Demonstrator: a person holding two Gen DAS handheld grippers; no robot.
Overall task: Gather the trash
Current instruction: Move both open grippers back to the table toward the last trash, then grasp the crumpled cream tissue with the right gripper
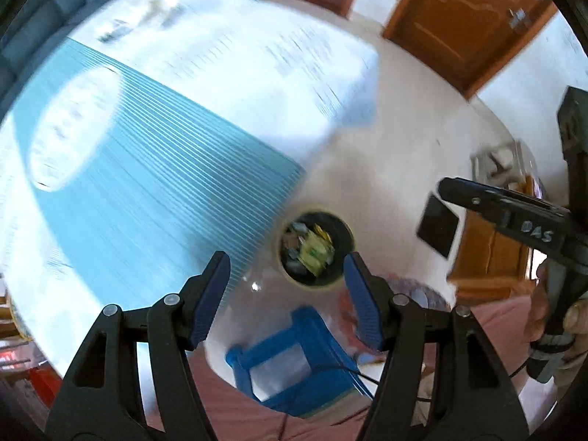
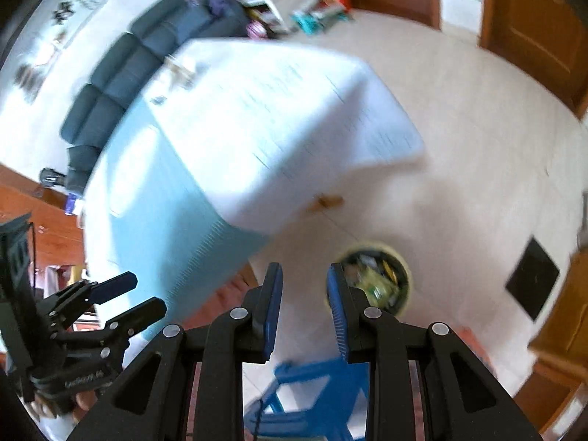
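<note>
Left tool: its two blue pads stand wide apart with nothing between them; it points steeply down at the floor.
Right tool: the pads stand apart with a narrower gap than on the left one, and the gap is empty; nothing is gripped.
Trash bin: a round bin on the pale floor, open at the top, with paper and wrappers already inside. In the left wrist view it lies just past the tool's tips, at about 1 o'clock from the gap. In the right wrist view the bin is at about 2 o'clock, partly behind the right-hand pad.
Surface: a table with a teal striped cloth and a white cloth, at 10 to 11 o'clock from the bin in both views. At the far end some small things lie on it, too blurred to name.
Blue stool: on the floor at 6 o'clock from the bin, near the person's lap.
Deciding relation: both tools are empty above the bin, so I judge the next piece of trash must come from the table. The left tool looks the nearer to it. No long axis can be read from here.
</note>
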